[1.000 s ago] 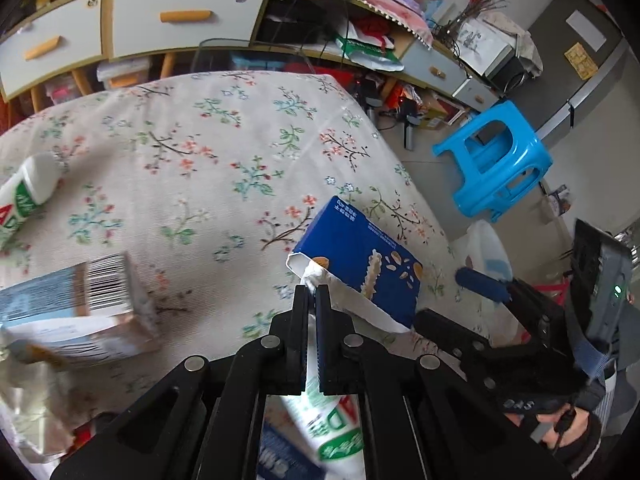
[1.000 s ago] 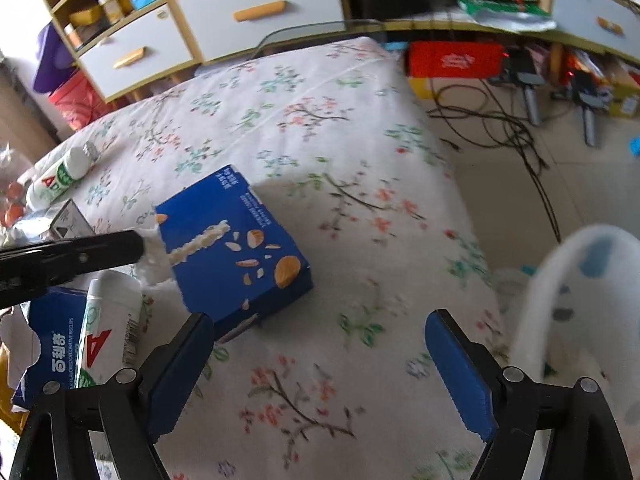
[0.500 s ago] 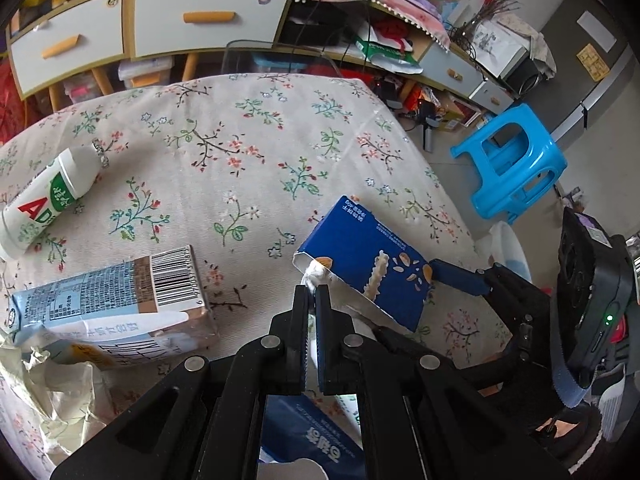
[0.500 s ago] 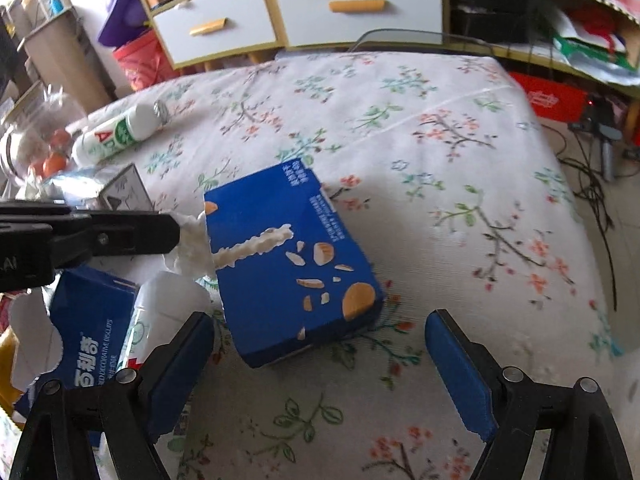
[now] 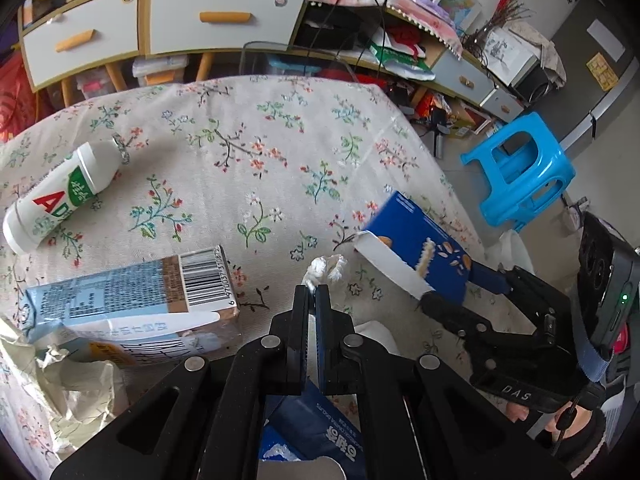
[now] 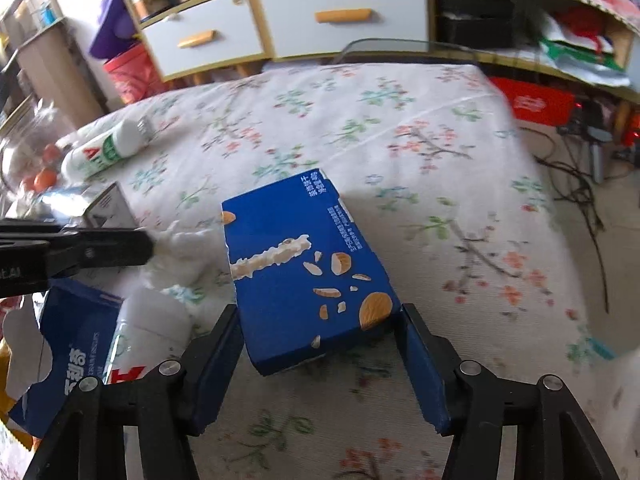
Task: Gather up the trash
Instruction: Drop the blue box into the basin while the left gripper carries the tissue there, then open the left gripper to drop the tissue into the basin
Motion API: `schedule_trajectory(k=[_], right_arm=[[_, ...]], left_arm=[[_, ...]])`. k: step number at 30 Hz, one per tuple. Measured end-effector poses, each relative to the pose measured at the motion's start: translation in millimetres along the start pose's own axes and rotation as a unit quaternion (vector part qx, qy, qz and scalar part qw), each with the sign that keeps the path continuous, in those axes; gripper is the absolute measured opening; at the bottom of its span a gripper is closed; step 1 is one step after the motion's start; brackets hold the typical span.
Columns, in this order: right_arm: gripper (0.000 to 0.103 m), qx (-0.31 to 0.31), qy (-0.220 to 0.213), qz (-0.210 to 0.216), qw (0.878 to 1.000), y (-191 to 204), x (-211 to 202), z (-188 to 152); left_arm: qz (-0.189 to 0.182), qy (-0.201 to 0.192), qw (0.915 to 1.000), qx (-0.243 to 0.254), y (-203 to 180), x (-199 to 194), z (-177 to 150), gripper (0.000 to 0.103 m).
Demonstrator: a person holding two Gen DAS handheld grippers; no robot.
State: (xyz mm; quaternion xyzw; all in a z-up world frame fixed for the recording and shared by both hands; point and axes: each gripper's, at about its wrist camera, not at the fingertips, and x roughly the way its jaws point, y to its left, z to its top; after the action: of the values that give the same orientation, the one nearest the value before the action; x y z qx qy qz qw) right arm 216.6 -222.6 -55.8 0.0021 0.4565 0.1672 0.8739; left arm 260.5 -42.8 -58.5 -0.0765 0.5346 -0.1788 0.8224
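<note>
A blue biscuit box (image 6: 304, 272) lies on the floral tablecloth (image 6: 400, 120), and its near end sits between the fingers of my right gripper (image 6: 320, 344). The jaws are closing, and both pads touch the box's side edges. In the left wrist view the box (image 5: 424, 248) is at the right, with the right gripper (image 5: 460, 288) on it. My left gripper (image 5: 316, 292) is shut on a crumpled white tissue (image 5: 326, 268), which lies just left of the box. From the right wrist view, that left gripper (image 6: 144, 246) reaches in from the left with the tissue (image 6: 180, 248).
A white AD bottle (image 5: 60, 200), a light-blue carton with a barcode (image 5: 132, 300) and crumpled paper (image 5: 68, 384) lie to the left. A second blue box (image 6: 76, 356) and another white bottle (image 6: 148, 340) sit near me. A blue stool (image 5: 516, 172) stands beyond the table's right edge.
My right gripper has moved up to the blue box and its jaws have narrowed onto it. The tissue in the left gripper now sits apart from the box's end.
</note>
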Motion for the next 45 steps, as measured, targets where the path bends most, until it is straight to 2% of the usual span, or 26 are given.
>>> schedule_trajectory(k=[8, 17, 23, 27, 29, 37, 45], right_arm=[[0.066, 0.003, -0.024, -0.031, 0.999, -17.2, -43.7, -5.3], [0.066, 0.039, -0.037, -0.092, 0.994, -71.1, -109.0, -30.5], [0.067, 0.087, -0.024, -0.133, 0.987, -115.8, -142.1, -54.4], [0.069, 0.121, -0.012, -0.143, 0.982, -137.5, -154.5, -66.7], [0.077, 0.132, -0.01, -0.149, 0.98, -142.6, -160.3, -70.9], [0.078, 0.144, -0.024, -0.16, 0.976, -153.8, -190.7, -81.7], [0.078, 0.175, -0.016, -0.178, 0.968, -176.6, -210.8, -100.7]], left_arm=[[-0.018, -0.03, 0.9992, 0.018, -21.7, -24.0, -0.7, 0.002], [-0.043, -0.039, 0.9955, 0.074, -81.6, -37.2, -22.8, 0.002], [-0.055, -0.026, 0.9929, 0.102, -120.1, -29.2, -41.5, 0.003], [-0.066, -0.016, 0.9913, 0.112, -145.5, -20.2, -48.7, 0.003], [-0.075, -0.01, 0.9904, 0.116, -158.9, -15.0, -49.8, 0.003], [-0.086, 0.006, 0.9839, 0.157, -218.9, 5.8, -47.9, 0.003], [-0.087, 0.024, 0.9809, 0.172, -255.8, 34.0, -43.7, 0.003]])
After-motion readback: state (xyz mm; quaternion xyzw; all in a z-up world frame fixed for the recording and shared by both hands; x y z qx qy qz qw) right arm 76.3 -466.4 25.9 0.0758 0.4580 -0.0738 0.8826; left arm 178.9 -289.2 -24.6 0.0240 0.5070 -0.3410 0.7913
